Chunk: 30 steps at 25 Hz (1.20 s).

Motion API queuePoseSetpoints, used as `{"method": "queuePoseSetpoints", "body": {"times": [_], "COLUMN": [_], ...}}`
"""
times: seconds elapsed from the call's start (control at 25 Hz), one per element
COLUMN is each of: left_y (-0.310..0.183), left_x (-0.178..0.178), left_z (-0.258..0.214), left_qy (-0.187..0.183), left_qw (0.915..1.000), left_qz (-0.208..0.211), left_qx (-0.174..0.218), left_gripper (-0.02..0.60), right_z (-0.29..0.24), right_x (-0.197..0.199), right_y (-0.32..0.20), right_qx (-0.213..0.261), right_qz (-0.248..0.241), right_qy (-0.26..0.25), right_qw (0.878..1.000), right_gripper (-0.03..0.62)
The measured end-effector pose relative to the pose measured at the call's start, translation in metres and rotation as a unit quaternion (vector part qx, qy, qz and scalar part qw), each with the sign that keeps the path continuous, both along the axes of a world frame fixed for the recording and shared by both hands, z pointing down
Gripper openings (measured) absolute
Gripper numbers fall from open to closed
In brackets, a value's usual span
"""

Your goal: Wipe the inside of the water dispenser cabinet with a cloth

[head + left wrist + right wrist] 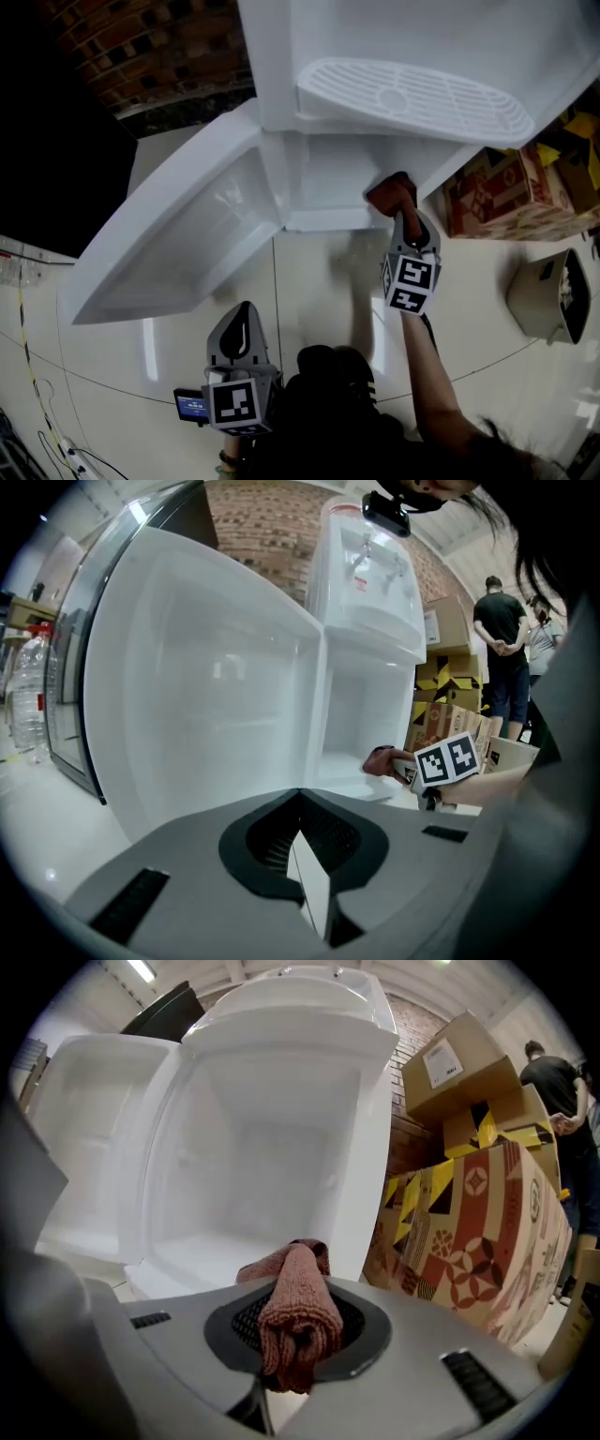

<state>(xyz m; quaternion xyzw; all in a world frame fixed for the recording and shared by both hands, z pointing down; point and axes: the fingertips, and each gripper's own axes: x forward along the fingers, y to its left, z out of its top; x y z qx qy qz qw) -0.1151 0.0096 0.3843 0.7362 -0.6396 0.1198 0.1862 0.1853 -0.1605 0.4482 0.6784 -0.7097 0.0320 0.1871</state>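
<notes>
My right tongs [405, 220] squeeze the cloth [295, 1307] tight, with the open cabinet [253, 1147] just ahead of them, so I should push in and rub its floor and walls slowly, with my closed, empty left tongs [305, 874] held well back.

Likely storeroom: stacked cardboard boxes [478, 1091], brick wall [159, 47].

My right hand-held gripper [291, 1358] pinches the bunched reddish-brown terry cloth [298, 1312] at the mouth of the open white plastic cabinet [253, 1157].
</notes>
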Motion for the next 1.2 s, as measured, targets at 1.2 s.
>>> {"method": "queuePoseSetpoints", "body": {"times": [1.2], "left_y": [0.004], "left_x": [-0.002], "left_z": [0.004], "left_qy": [0.005], "left_qw": [1.0], "left_qz": [-0.003], "left_qx": [-0.007], "left_gripper": [0.005], "right_z": [0.0], "right_x": [-0.057], "right_y": [-0.094], "right_qx": [-0.029], "right_qz": [-0.056], "right_qy": [-0.129], "right_qw": [0.99], "right_gripper": [0.074]}}
